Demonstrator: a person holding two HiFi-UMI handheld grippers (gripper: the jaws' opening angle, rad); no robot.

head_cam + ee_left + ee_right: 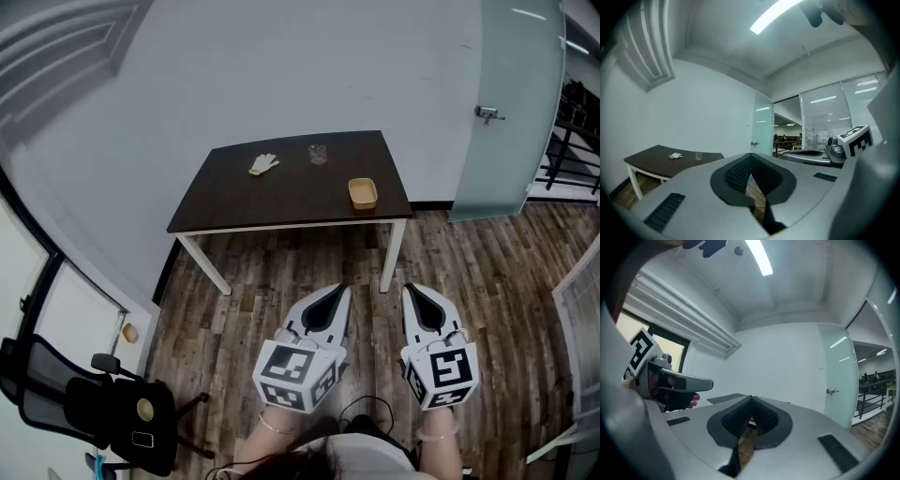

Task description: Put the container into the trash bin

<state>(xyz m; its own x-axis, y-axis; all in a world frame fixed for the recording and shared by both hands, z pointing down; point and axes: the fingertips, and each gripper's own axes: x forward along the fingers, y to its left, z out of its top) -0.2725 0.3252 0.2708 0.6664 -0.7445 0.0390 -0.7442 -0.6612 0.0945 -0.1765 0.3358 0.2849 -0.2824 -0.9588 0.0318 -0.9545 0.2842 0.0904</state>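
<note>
Sitting mouth-up, container [363, 193] on table [281, 199].

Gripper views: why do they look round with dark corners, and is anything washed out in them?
Left gripper view: a wide-angle circle with black corners, and the ceiling light strip glares pure white. Right gripper view: the same round bending, wall lines bowed, and its ceiling light strip is blown out too. Head view: even, soft light, the table sharp, room edges curved.

Source: ceiling strip lamp [780, 15] glowing cool white above the table [670, 161].
Glare: streaks reflecting on glass door [516, 103] right of table.
Edges: gripper views bending, darkening black.
</note>
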